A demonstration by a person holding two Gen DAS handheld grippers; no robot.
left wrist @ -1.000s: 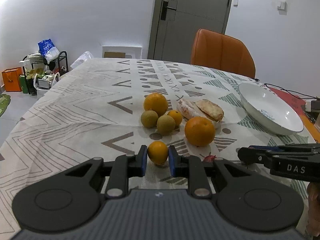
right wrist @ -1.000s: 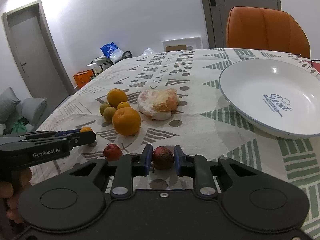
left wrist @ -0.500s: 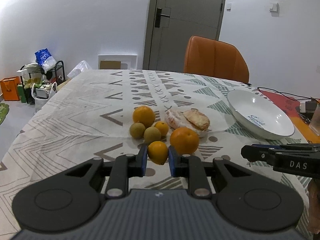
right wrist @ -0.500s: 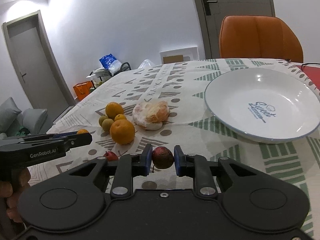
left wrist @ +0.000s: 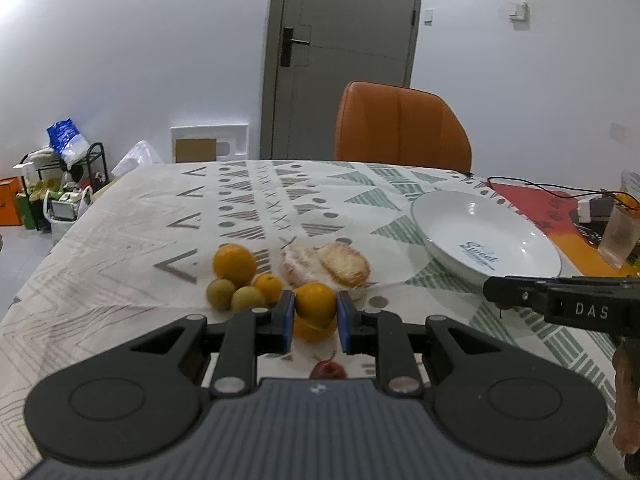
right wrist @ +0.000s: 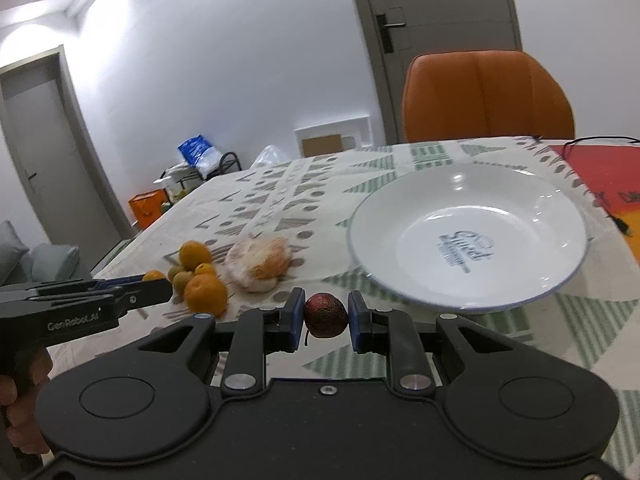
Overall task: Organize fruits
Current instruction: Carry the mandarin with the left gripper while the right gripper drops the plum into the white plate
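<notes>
My left gripper [left wrist: 316, 320] is shut on a small orange [left wrist: 315, 311] and holds it above the table. My right gripper [right wrist: 325, 318] is shut on a dark red fruit [right wrist: 325, 315], raised just left of the white plate [right wrist: 468, 236]. The plate holds nothing; it also shows in the left wrist view [left wrist: 486, 236]. On the cloth lie a large orange [left wrist: 234, 264], a small orange [left wrist: 268, 286], two green-brown fruits [left wrist: 232, 296] and a plastic-wrapped fruit [left wrist: 324, 266]. A small red apple [left wrist: 328, 369] lies under my left gripper.
An orange chair [left wrist: 402, 128] stands at the table's far side. A glass [left wrist: 620, 236], a cable and a charger sit at the far right on a red-orange mat [left wrist: 532, 200]. The patterned tablecloth [left wrist: 160, 220] covers the table.
Both grippers have risen with their fruit. The right gripper has moved toward the plate. The left gripper has moved right, so the red apple now shows beneath it.
</notes>
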